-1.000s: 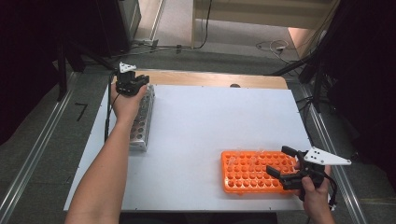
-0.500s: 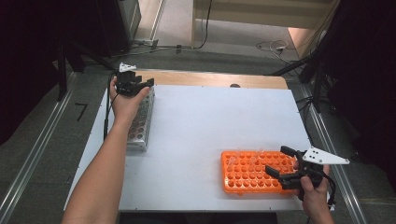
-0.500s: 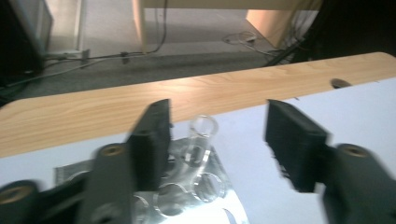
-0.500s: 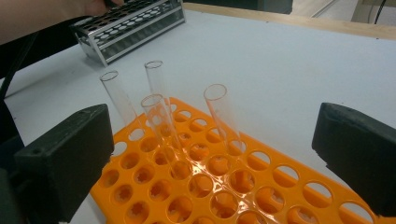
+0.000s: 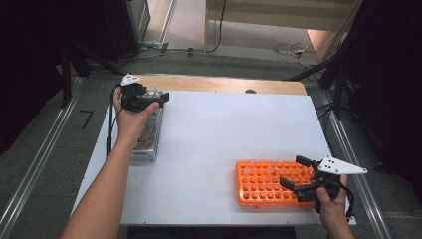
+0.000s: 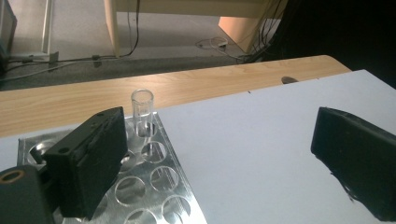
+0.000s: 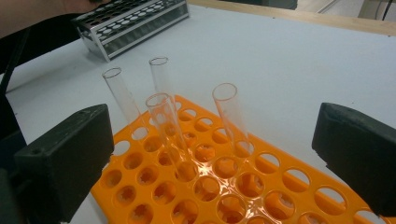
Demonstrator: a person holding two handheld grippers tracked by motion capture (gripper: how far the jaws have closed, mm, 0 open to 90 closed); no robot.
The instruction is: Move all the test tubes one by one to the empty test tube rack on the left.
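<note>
White table top, wooden strip behind it, floor cables, pale cabinet.

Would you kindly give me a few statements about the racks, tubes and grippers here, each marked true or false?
1. One glass tube stands in the metal rack. True.
2. The left gripper grips that tube. False: its jaws have just opened and the tube stands free beyond them.
3. The orange rack holds four tubes. True.
4. The right gripper is shut on a tube. False: its jaws are open.
5. The orange rack lies beside the left hand. False: it lies by the right gripper.
</note>
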